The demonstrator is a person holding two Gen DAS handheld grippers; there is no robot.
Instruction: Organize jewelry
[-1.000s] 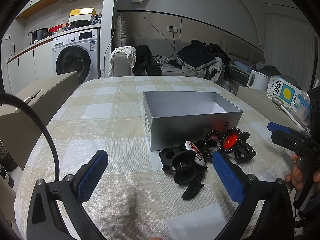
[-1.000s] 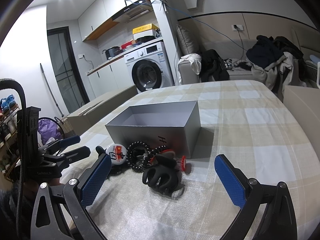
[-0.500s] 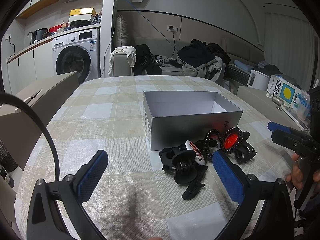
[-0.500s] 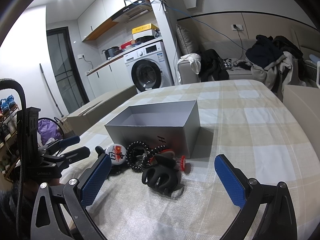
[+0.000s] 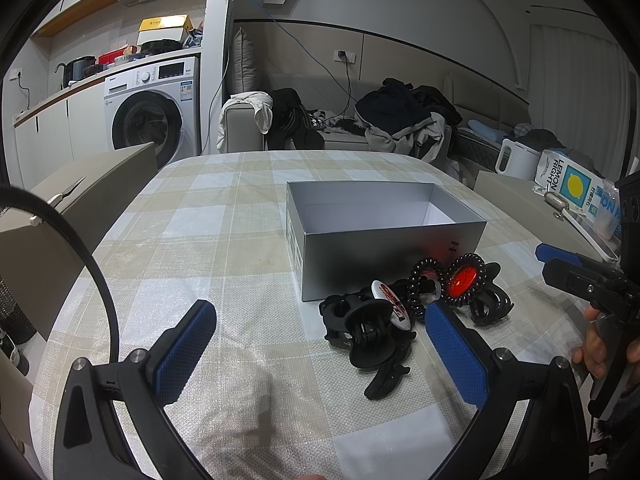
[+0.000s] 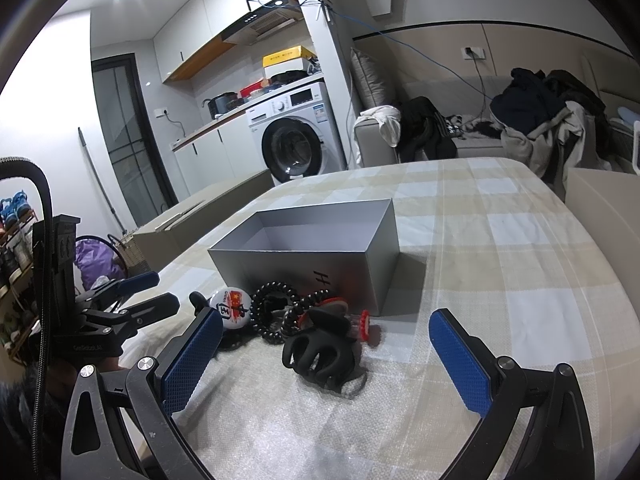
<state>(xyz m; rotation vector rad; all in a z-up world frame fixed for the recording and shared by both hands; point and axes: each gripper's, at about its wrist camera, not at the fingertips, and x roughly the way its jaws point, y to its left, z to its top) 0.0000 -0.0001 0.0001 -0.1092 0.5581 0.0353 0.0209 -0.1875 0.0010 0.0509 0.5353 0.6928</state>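
An open, empty grey box (image 5: 384, 236) stands on the checked tablecloth; it also shows in the right wrist view (image 6: 316, 256). A pile of accessories lies against its near wall: black claw clips (image 5: 366, 330) (image 6: 318, 354), black spiral hair ties (image 5: 424, 280) (image 6: 274, 312), a red round piece (image 5: 464, 278) and a white badge (image 5: 392, 306) (image 6: 231, 307). My left gripper (image 5: 320, 354) is open and empty, just short of the pile. My right gripper (image 6: 326, 356) is open and empty, with a claw clip between its fingers' line.
Beige chair backs stand at the table's left (image 5: 80, 200) and right (image 5: 516, 196). A white kettle (image 5: 516, 158) and a lemon-print pack (image 5: 572, 188) sit at the right. A sofa with clothes (image 5: 400, 120) and a washing machine (image 5: 148, 112) are behind.
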